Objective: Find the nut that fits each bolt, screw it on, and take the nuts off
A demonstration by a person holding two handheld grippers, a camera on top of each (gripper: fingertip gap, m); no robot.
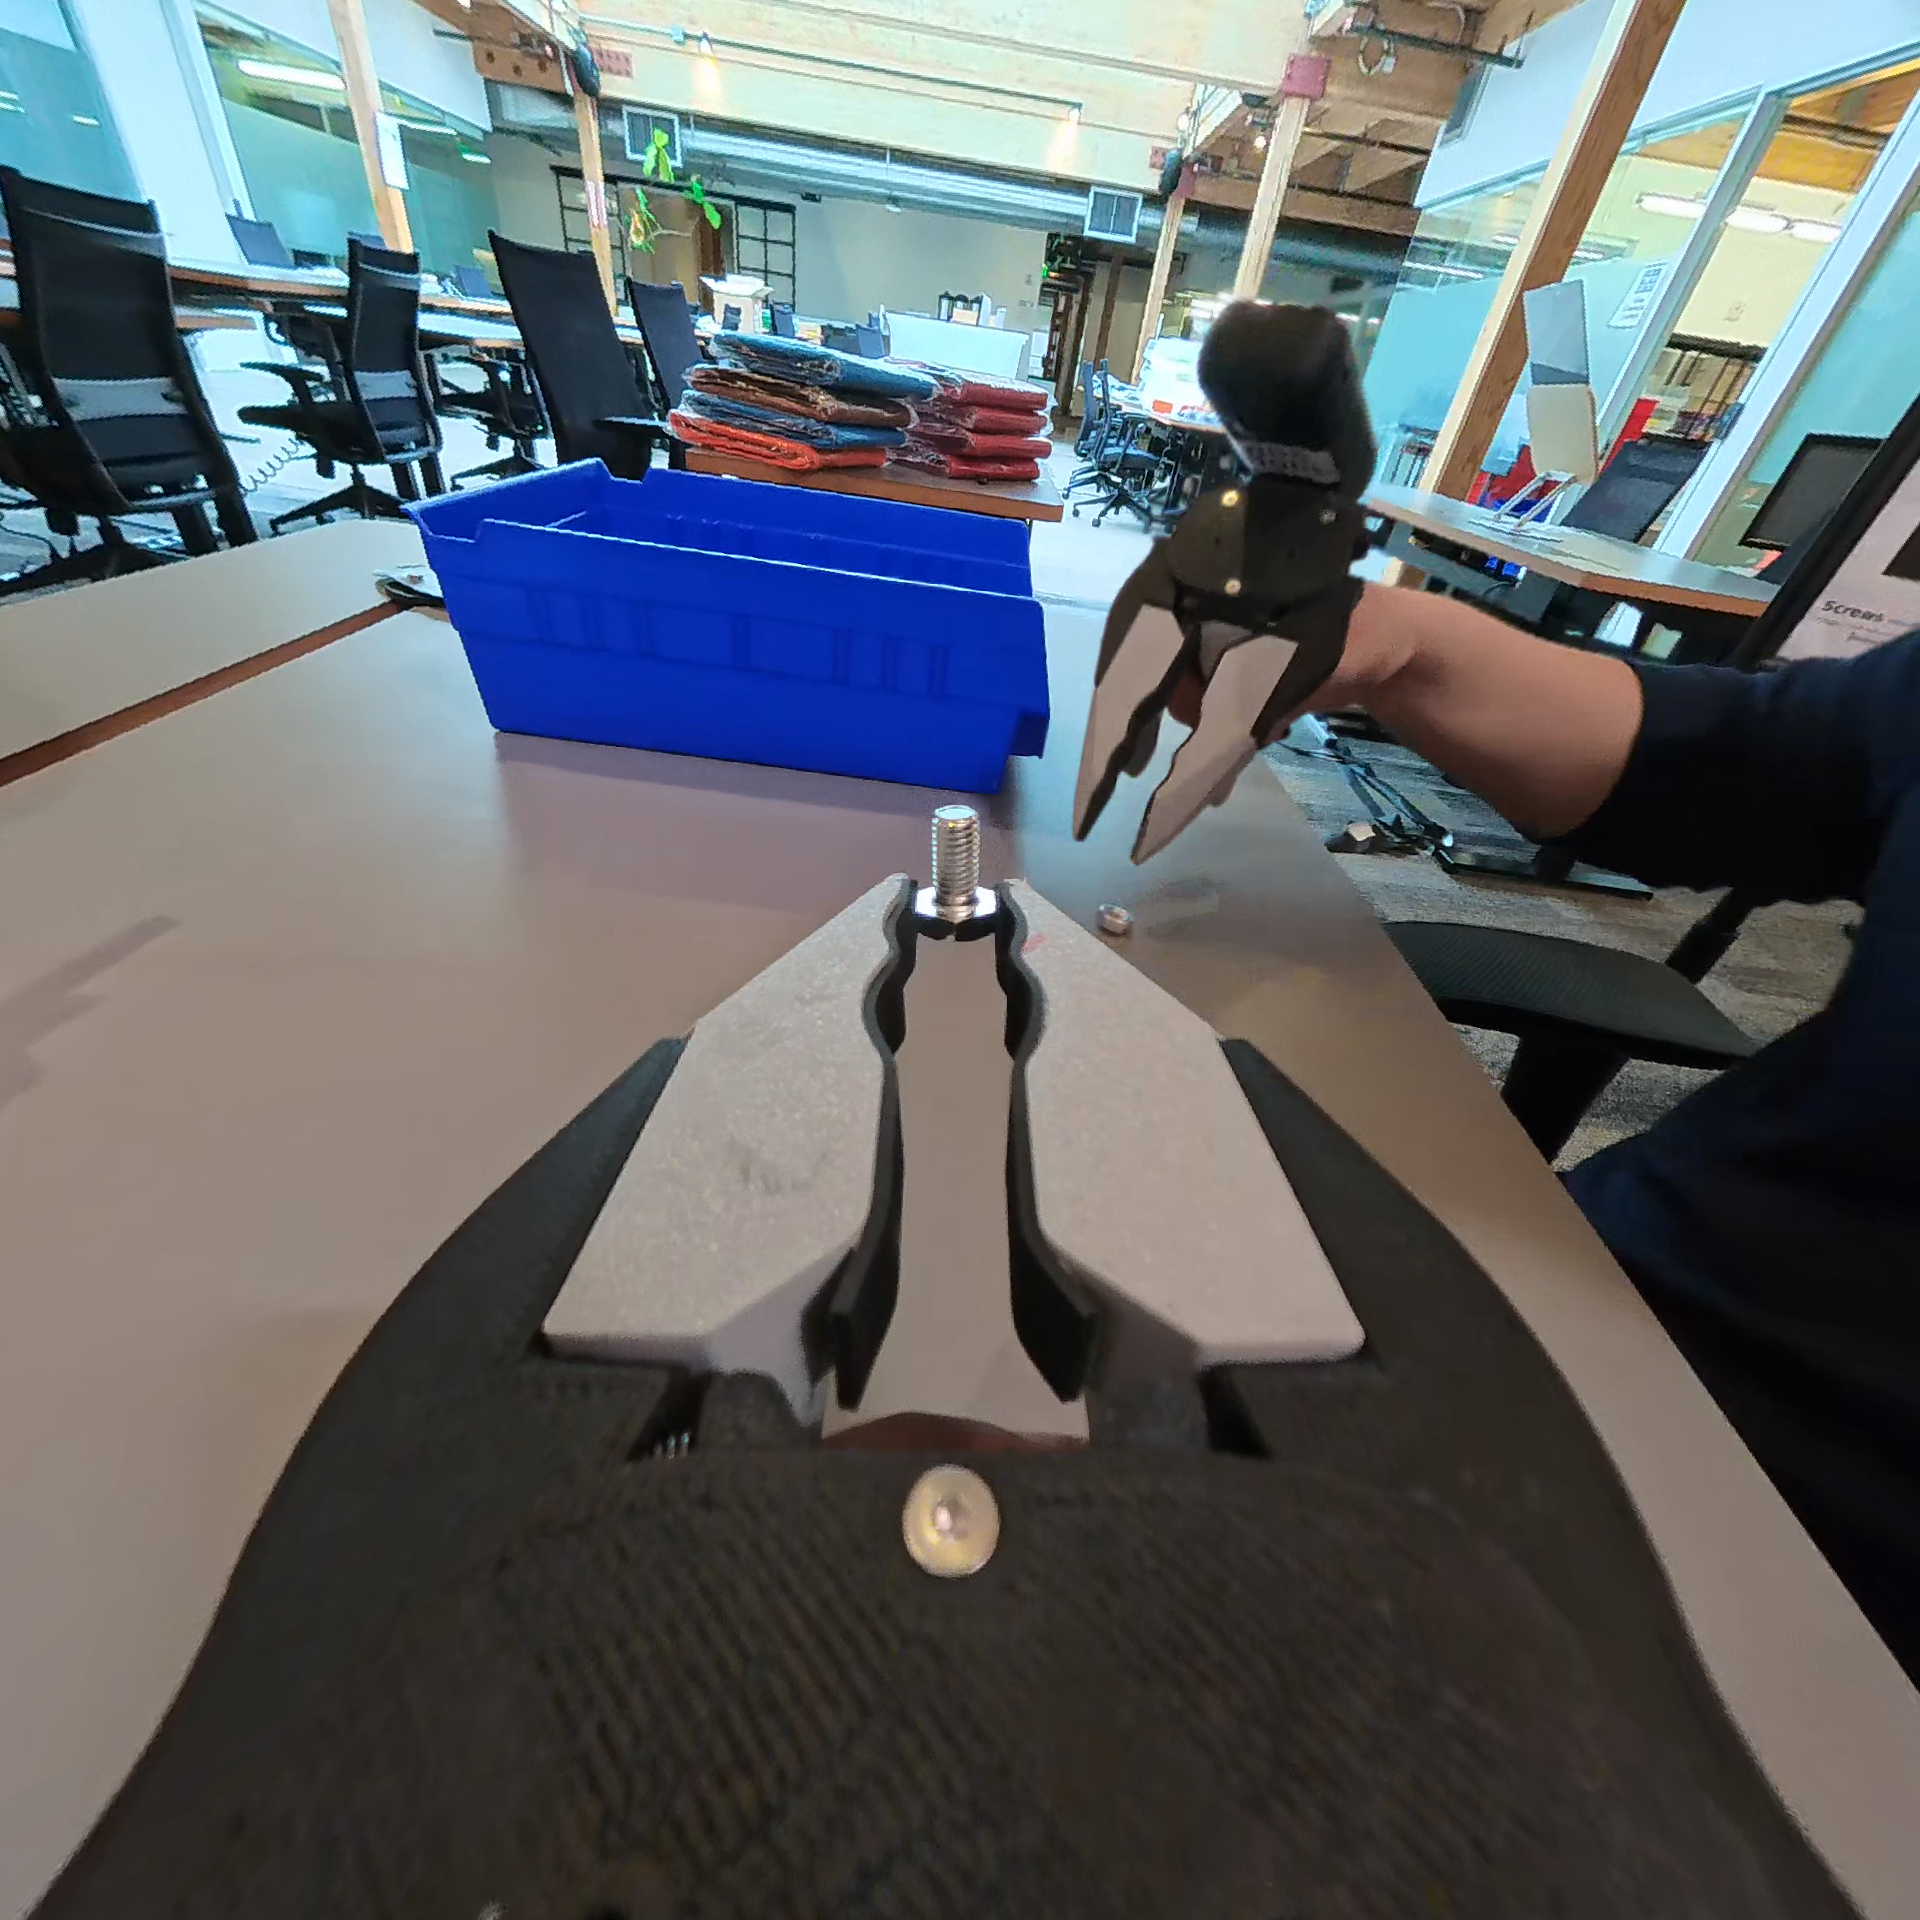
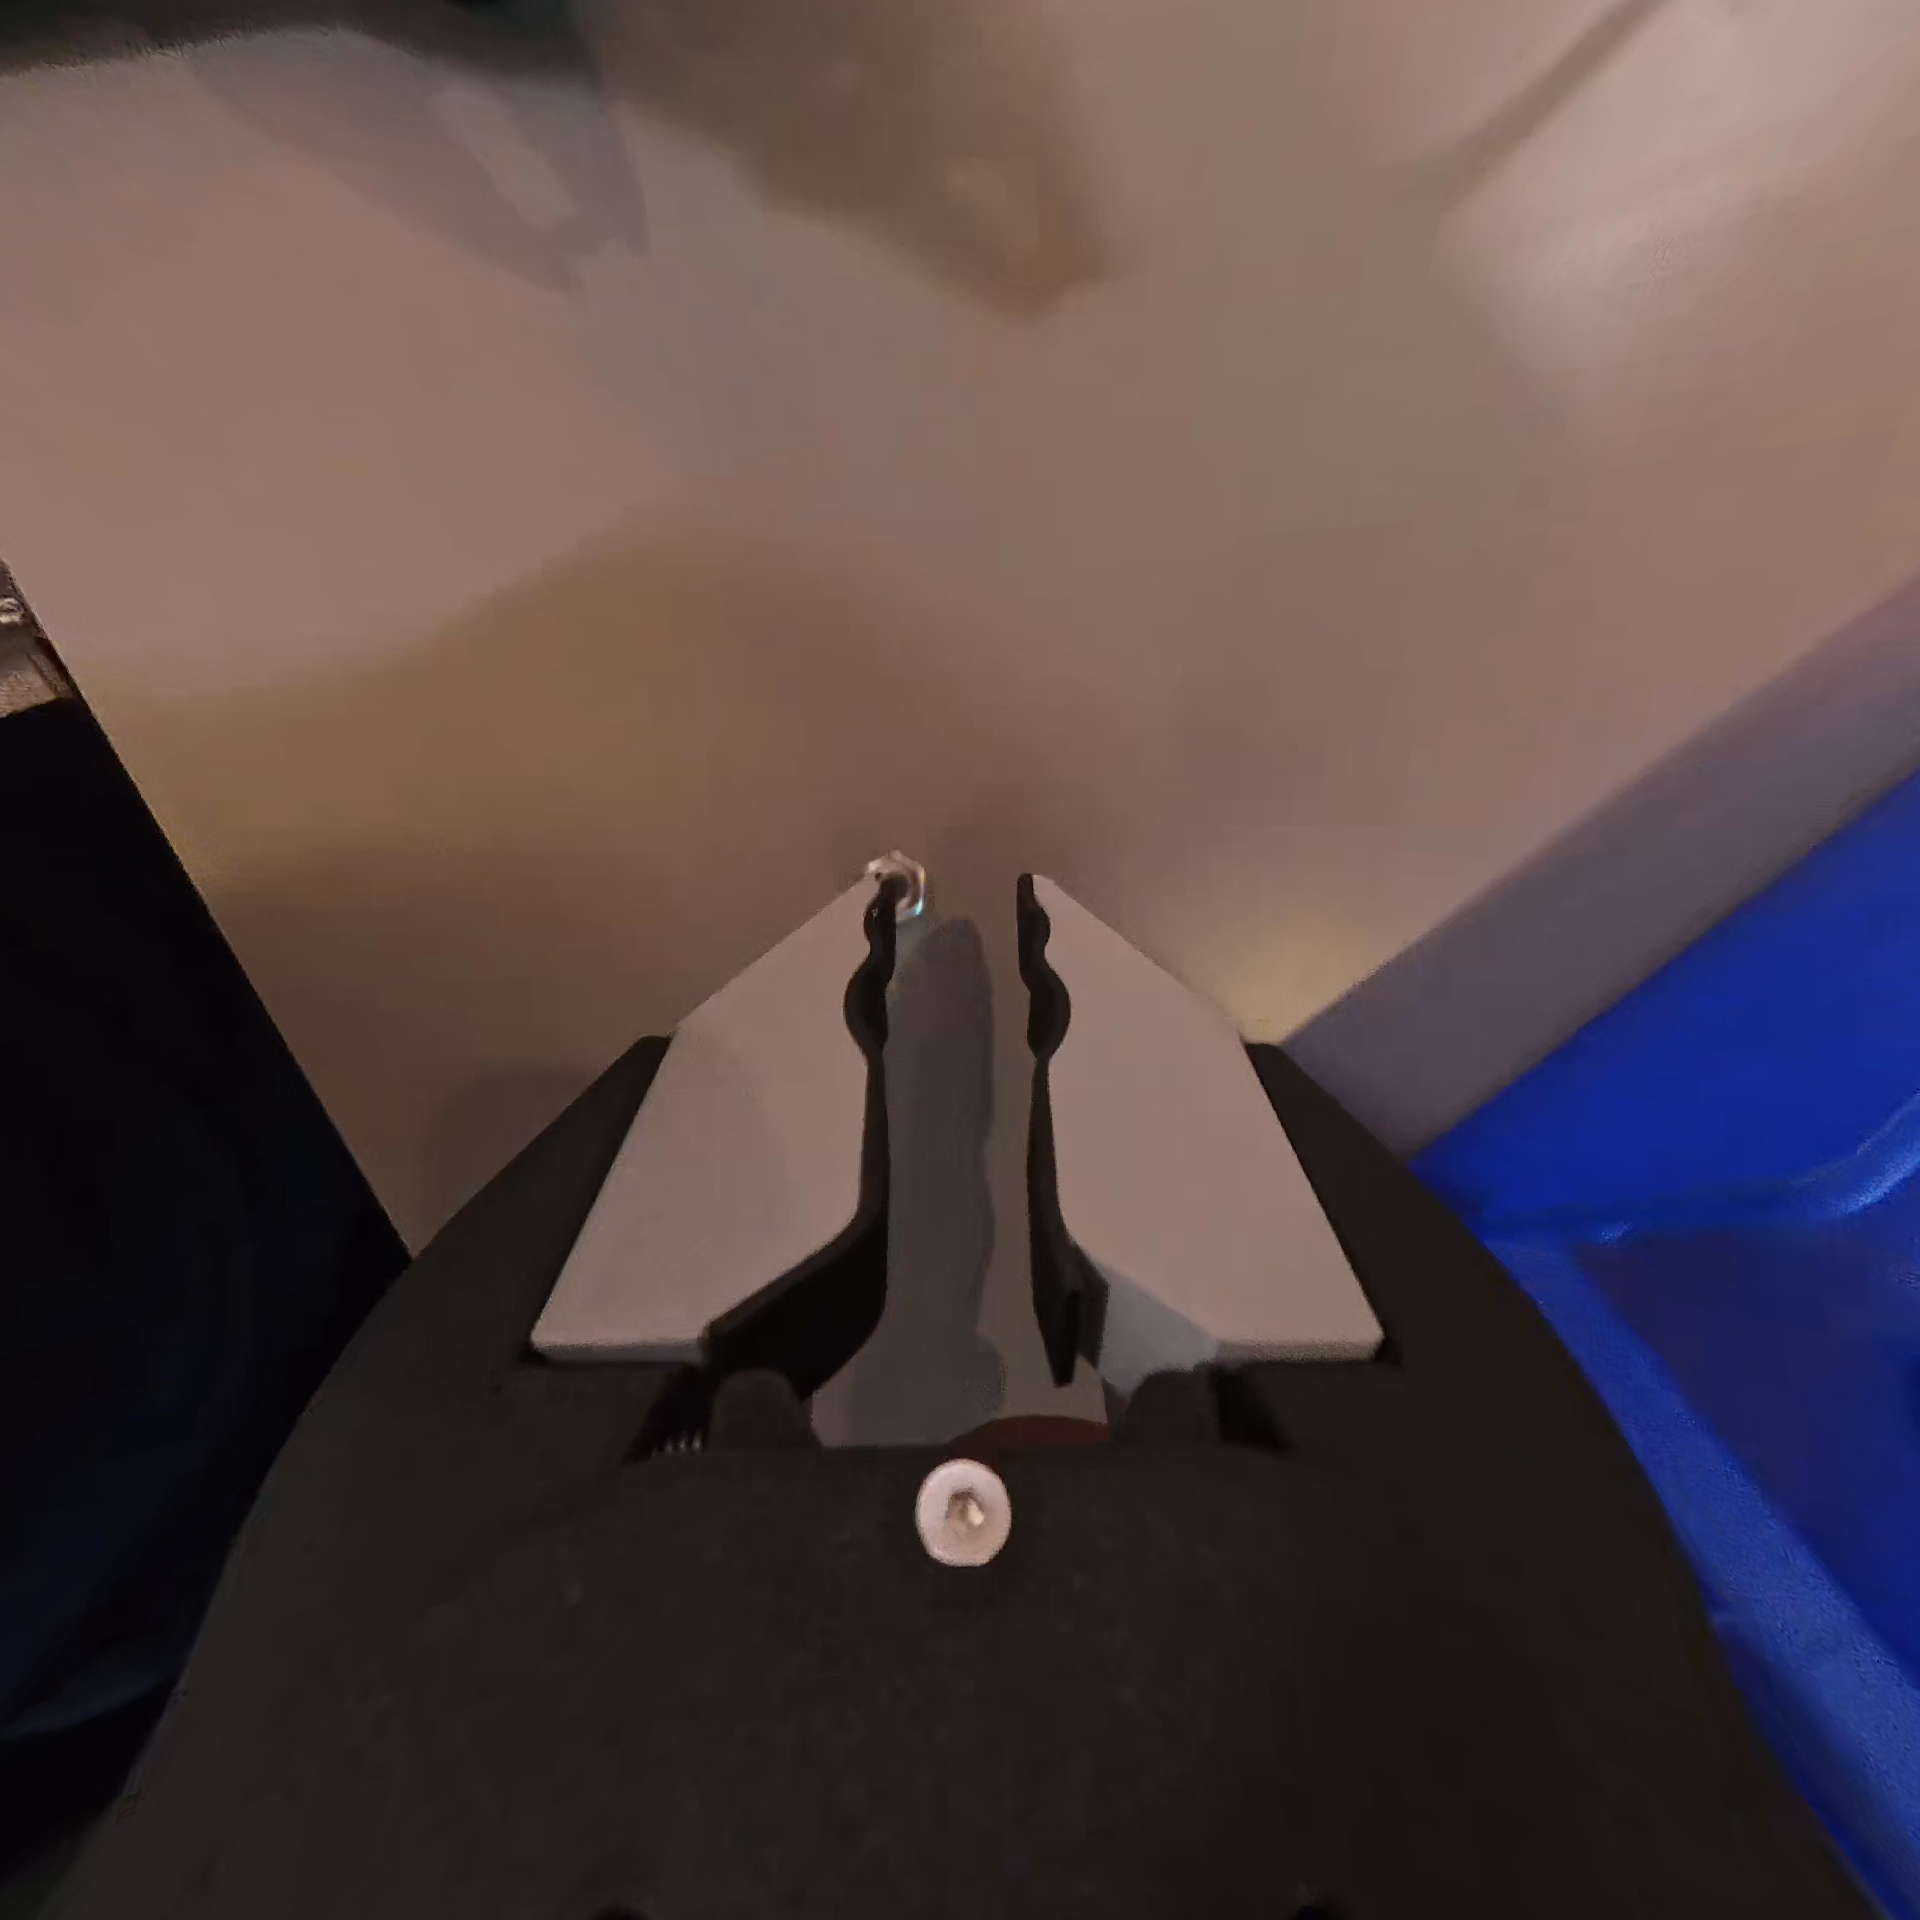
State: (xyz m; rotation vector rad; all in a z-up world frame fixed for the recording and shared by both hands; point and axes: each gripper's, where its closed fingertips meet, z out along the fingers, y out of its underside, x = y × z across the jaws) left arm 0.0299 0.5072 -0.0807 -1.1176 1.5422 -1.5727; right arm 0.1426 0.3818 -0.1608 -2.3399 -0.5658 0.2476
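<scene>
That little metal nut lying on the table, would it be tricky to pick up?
Probably. The nut looks small, smooth and shiny, so it may slip from the open right gripper above it. It lies flat on the table, so a push would likely slide it, not roll it. It looks stiff, not fragile.

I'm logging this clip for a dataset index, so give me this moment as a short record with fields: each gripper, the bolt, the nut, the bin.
left gripper: shut on the bolt's head, low over the table
bolt: upright, threads up, no nut on it
right gripper: open, empty, pointing down over the nut
nut: loose on the table, right of the bolt; in the right wrist view beside one fingertip, contact unclear
blue bin: on the table behind the bolt, contents hidden
stage: nut not yet picked up
</scene>
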